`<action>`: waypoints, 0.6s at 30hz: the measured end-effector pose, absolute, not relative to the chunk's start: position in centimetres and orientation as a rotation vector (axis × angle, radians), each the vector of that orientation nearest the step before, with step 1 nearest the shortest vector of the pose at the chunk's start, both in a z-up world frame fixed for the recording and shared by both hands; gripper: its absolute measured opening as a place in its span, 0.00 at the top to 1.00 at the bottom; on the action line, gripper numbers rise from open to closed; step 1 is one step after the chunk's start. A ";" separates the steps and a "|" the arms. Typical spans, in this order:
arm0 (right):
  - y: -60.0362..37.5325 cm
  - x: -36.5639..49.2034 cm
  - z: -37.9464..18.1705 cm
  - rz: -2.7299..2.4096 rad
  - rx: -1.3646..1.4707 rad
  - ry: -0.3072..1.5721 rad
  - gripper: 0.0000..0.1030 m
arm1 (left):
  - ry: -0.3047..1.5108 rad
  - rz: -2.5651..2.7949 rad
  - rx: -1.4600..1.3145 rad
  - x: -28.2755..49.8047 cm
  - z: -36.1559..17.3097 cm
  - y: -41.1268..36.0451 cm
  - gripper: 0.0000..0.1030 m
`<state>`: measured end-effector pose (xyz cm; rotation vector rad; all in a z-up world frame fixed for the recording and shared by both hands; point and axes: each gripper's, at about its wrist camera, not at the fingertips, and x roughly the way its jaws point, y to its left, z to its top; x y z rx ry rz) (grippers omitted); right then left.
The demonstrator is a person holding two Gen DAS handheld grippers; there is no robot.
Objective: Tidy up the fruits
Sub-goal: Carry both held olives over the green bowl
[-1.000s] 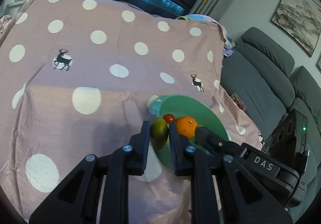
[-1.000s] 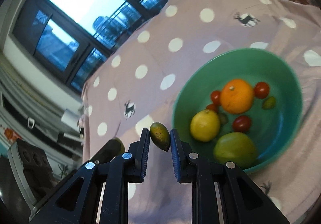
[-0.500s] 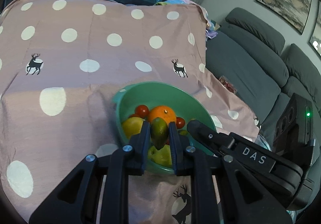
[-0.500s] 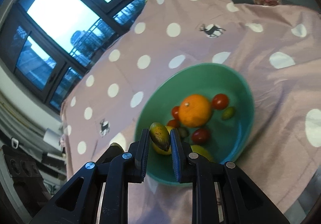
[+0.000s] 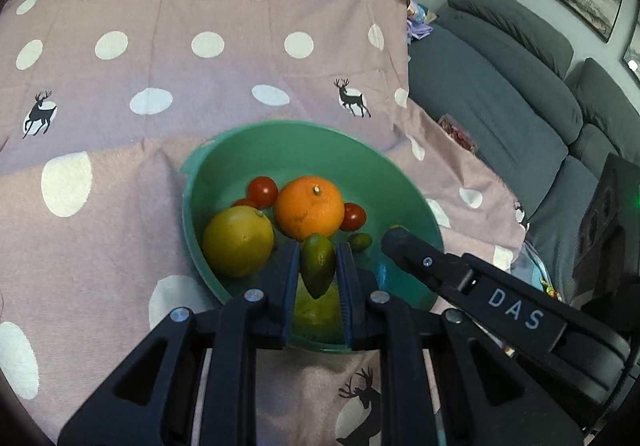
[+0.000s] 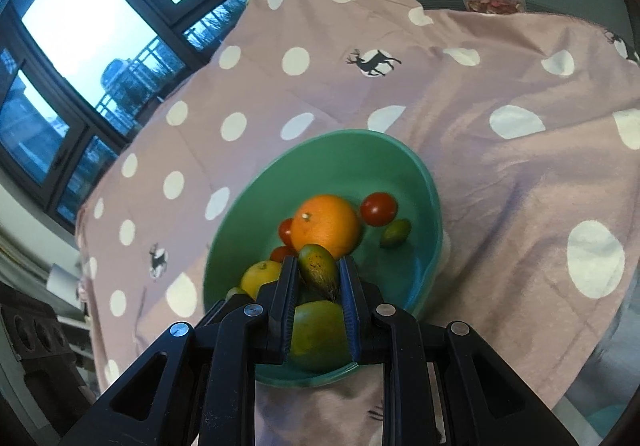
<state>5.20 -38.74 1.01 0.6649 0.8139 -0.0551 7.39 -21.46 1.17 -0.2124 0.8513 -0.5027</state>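
Observation:
A green bowl [image 5: 248, 150] [image 6: 352, 154] sits on the pink dotted cloth. In it lie an orange [image 5: 310, 206] [image 6: 326, 226], a yellow lemon [image 5: 238, 240] [image 6: 260, 278], several small red tomatoes [image 5: 262, 188] [image 6: 378, 208], a small green fruit [image 5: 360, 241] [image 6: 395, 232] and a larger green fruit [image 6: 318, 334]. My left gripper [image 5: 318, 270] is shut on a small green oval fruit [image 5: 318, 268], held above the bowl's near side. My right gripper [image 6: 318, 278] is shut on a small brown-speckled green fruit [image 6: 318, 270], also over the bowl. The right gripper's finger [image 5: 424, 262] reaches in from the right in the left wrist view.
The pink cloth [image 5: 120, 206] with white dots and deer prints covers the surface around the bowl. A grey sofa [image 5: 500, 86] stands to the right, dark windows [image 6: 80, 46] lie behind. A black device [image 5: 608, 222] shows at the far right.
Both grippers have moved in over the bowl with their fruits still held. The bowl now looks larger and closer in both views.

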 end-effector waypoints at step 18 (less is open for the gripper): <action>-38.9 5.7 0.0 -0.103 0.638 0.858 0.78 | 0.863 -0.487 -0.158 7.7 -0.4 -22.6 0.83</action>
